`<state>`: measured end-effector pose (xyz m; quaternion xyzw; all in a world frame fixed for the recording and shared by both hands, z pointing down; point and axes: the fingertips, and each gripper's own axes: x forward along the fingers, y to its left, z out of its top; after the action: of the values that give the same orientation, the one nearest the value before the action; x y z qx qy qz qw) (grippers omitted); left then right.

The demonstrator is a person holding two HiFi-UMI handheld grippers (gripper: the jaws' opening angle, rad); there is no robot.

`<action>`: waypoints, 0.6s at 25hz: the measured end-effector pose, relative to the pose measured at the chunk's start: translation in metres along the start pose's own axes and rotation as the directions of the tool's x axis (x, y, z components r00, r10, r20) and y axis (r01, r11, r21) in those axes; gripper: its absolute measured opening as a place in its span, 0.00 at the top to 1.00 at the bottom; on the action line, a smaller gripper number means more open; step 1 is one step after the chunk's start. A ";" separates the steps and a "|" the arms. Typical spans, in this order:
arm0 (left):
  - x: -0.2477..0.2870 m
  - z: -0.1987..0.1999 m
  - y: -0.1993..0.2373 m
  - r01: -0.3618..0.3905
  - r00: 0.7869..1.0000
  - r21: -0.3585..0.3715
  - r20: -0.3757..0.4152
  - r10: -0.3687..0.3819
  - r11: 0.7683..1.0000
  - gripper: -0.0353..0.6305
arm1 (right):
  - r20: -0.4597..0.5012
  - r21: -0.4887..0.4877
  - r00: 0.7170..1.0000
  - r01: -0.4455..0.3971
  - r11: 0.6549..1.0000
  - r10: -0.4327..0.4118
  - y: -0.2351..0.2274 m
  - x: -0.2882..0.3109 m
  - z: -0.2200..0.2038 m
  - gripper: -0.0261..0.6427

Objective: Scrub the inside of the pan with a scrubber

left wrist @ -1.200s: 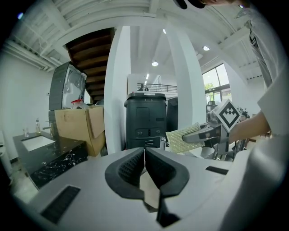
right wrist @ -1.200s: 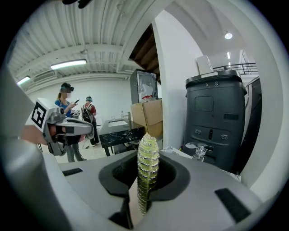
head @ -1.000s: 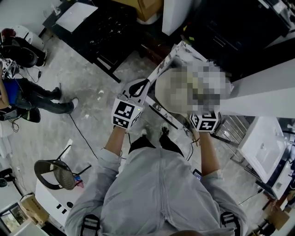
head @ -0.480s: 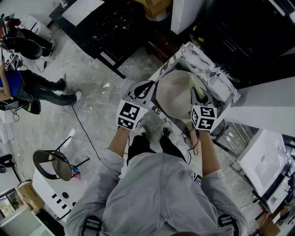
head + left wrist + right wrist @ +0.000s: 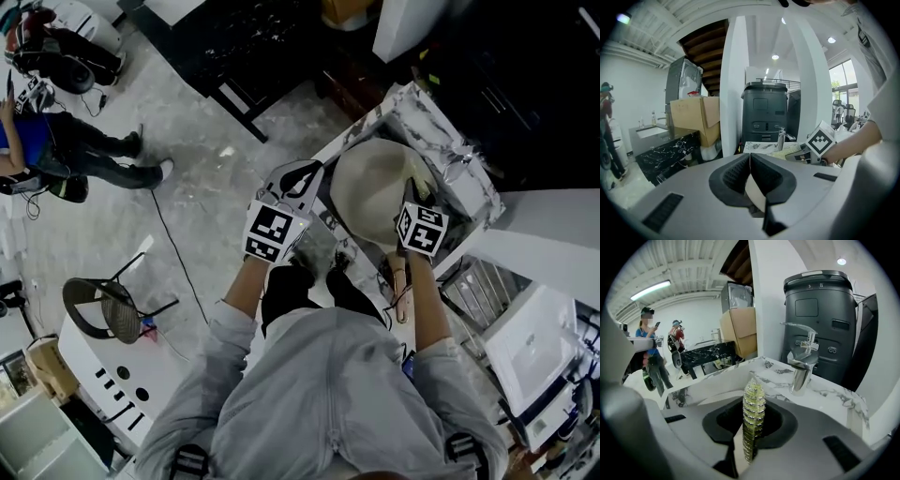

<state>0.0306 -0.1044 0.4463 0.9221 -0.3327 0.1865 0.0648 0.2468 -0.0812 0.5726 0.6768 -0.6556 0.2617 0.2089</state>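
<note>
Near: pan handle (image 5: pixel 401 292) points back toward the person. Then left gripper (image 5: pixel 750 165), clamped tight on the pale left rim of the pan (image 5: pixel 367 192). Opposite, right gripper (image 5: pixel 751 425) pinches the yellow-green scrubber (image 5: pixel 753 404); over the last second it has crept farther across the bowl's right side. Pan sits over the marble sink (image 5: pixel 461 167), tap (image 5: pixel 802 365) beyond. Judgement: scrubbing stroke under way, contact unconfirmed

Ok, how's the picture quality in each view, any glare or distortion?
Head view: dim, high contrast, the pan pale against dark surroundings. Left gripper view: fisheye bending, black corners, windows very bright. Right gripper view: same fisheye; scrubber sharp, ceiling light glaring.
</note>
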 end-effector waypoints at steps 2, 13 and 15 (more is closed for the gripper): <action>-0.001 -0.003 0.004 -0.013 1.000 -0.004 -0.002 0.013 1.000 0.91 | -0.009 0.003 1.000 0.025 1.000 -0.025 -0.006 0.006 -0.004 0.83; 0.001 -0.021 0.009 -0.041 0.999 -0.040 -0.024 0.040 0.998 0.91 | -0.063 -0.018 0.993 0.102 0.995 -0.103 -0.019 0.036 -0.020 0.83; 0.003 -0.022 0.009 -0.043 0.999 -0.044 -0.024 0.042 0.998 0.91 | -0.067 -0.019 0.991 0.111 0.994 -0.112 -0.021 0.039 -0.020 0.83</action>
<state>0.0201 -0.1078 0.4676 0.9109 -0.3556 0.1912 0.0851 0.2662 -0.0977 0.6139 0.7016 -0.6111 0.2674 0.2507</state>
